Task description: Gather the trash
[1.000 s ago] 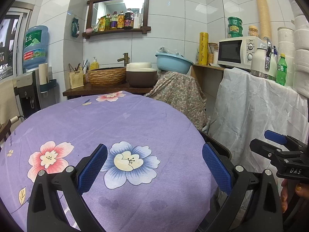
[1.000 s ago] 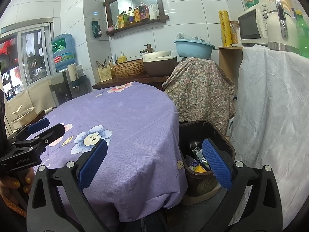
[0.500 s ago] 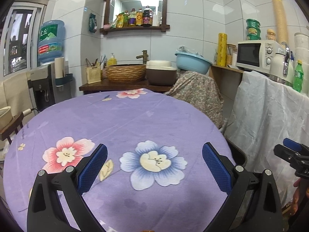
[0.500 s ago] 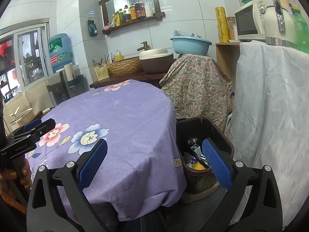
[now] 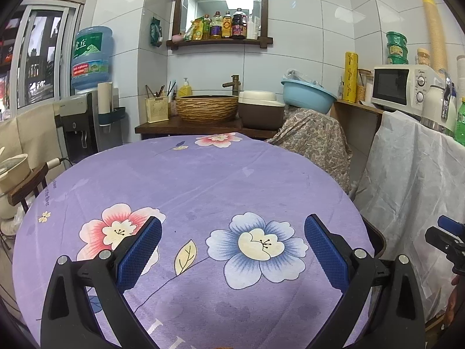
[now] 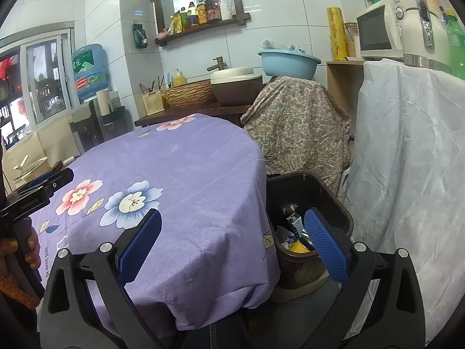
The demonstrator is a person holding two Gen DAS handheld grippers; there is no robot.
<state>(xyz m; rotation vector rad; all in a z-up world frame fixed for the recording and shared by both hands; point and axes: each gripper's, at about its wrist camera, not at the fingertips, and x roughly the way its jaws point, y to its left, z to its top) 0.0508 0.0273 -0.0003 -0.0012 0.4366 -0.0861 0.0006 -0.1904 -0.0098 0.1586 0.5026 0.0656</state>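
A dark trash bin (image 6: 334, 200) stands on the floor at the right edge of the round table with the purple flowered cloth (image 6: 189, 168). It holds several wrappers and scraps (image 6: 295, 237). Only the bin's rim (image 5: 376, 232) shows in the left wrist view. My left gripper (image 5: 232, 250) is open and empty above the cloth (image 5: 203, 174) near its front edge; it also shows in the right wrist view (image 6: 37, 187). My right gripper (image 6: 232, 241) is open and empty, over the table's right edge and the bin; it also shows in the left wrist view (image 5: 447, 240). No trash shows on the cloth.
A white cloth-covered counter (image 6: 407, 145) with a microwave (image 5: 398, 87) stands to the right of the bin. A paisley-covered stand (image 6: 296, 122) with a blue basin (image 6: 287, 62) is behind it. A sink counter (image 5: 203, 122) is at the back, a water dispenser (image 5: 87, 116) at the left.
My left gripper has swung left and back over the table, so more of the cloth shows and the bin has slid to the right edge. My right gripper has drawn slightly nearer the bin.
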